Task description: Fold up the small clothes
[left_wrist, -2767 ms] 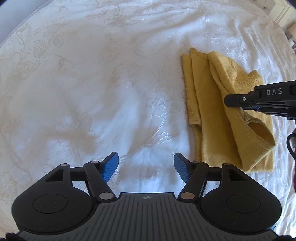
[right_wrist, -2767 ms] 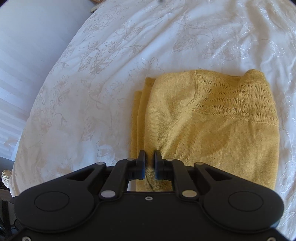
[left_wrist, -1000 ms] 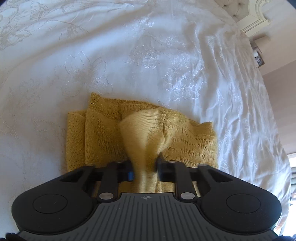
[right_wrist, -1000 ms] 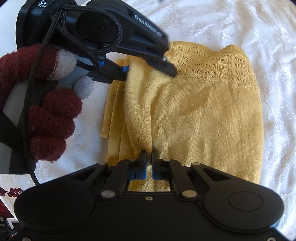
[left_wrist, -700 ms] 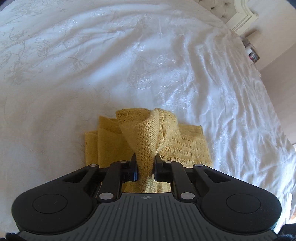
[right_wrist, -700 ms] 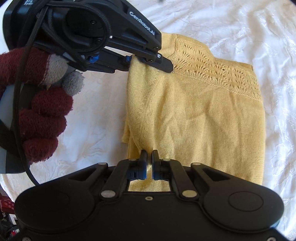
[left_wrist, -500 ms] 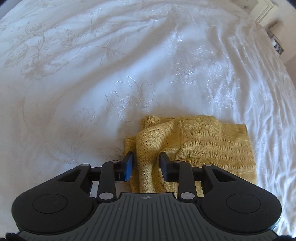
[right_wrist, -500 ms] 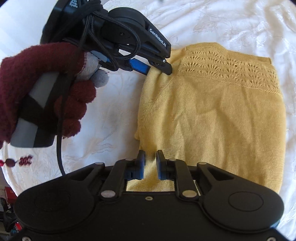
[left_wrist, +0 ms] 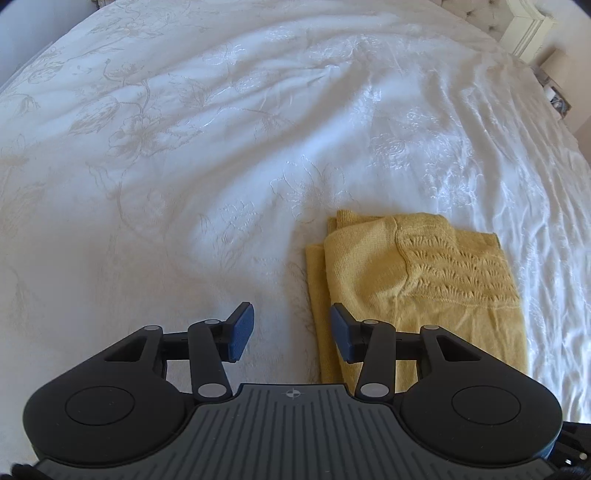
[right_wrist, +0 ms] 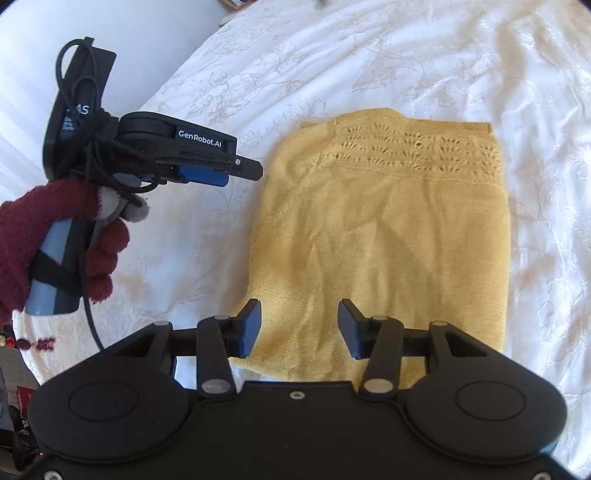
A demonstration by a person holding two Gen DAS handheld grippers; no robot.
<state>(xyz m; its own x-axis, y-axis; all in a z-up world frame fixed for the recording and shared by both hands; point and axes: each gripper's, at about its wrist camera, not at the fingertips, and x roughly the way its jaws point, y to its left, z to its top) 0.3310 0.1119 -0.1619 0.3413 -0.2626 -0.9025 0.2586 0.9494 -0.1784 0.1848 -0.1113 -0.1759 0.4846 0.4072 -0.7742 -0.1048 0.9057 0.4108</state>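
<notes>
A yellow knitted garment (left_wrist: 417,284) lies folded flat on the white bedspread, a lace-pattern band along its far edge; it also shows in the right wrist view (right_wrist: 384,236). My left gripper (left_wrist: 286,332) is open and empty, just left of the garment's near left edge. In the right wrist view the left gripper (right_wrist: 240,170) is held by a hand in a maroon glove, clear of the cloth. My right gripper (right_wrist: 298,328) is open and empty, above the garment's near edge.
The white embroidered bedspread (left_wrist: 184,147) covers all around the garment. A cream headboard post (left_wrist: 528,29) and a bedside stand are at the far right. The bed's left edge (right_wrist: 22,332) and floor clutter show at lower left.
Both grippers let go of the garment and opened. The folded layer now lies flat. The left gripper drew back to the left, off the cloth.
</notes>
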